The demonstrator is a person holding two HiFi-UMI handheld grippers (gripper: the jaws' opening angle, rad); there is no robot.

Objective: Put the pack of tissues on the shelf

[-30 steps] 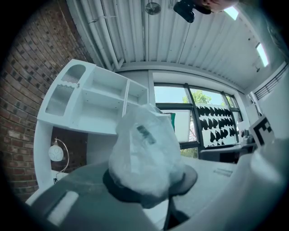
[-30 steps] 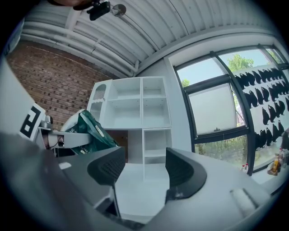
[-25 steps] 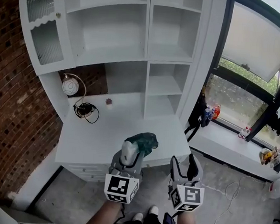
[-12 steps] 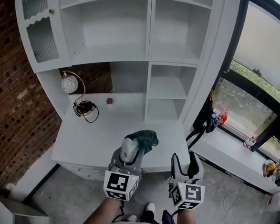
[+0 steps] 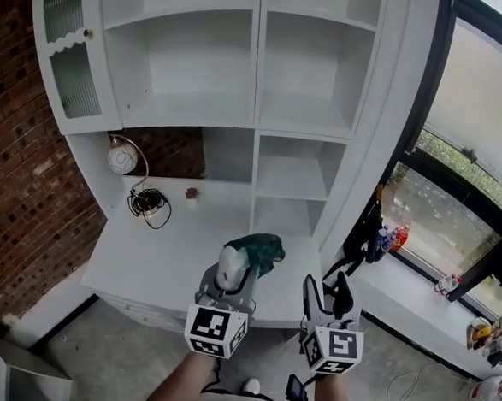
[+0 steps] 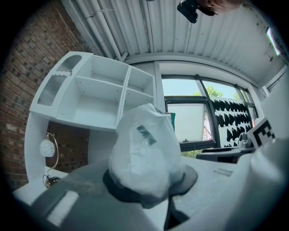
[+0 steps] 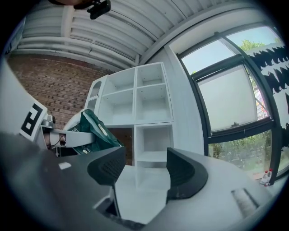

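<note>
We hold pack of tissues (image 5: 259,249) in left claw (image 5: 233,282), jaws narrow, clamped on its pale end. Pack is raised above counter (image 5: 144,256), near front edge. Right claw (image 5: 330,297) is at 3 o'clock of it, jaws wide, nothing between. Step in hand, we judge: carrying pack to shelf (image 5: 291,179). Next move calls for reach toward 12 o'clock, pack levelled into open compartment, then release.

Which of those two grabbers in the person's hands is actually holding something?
The left gripper: its jaws are clamped on the green-and-white pack of tissues. The right gripper has open jaws with nothing between them.
</note>
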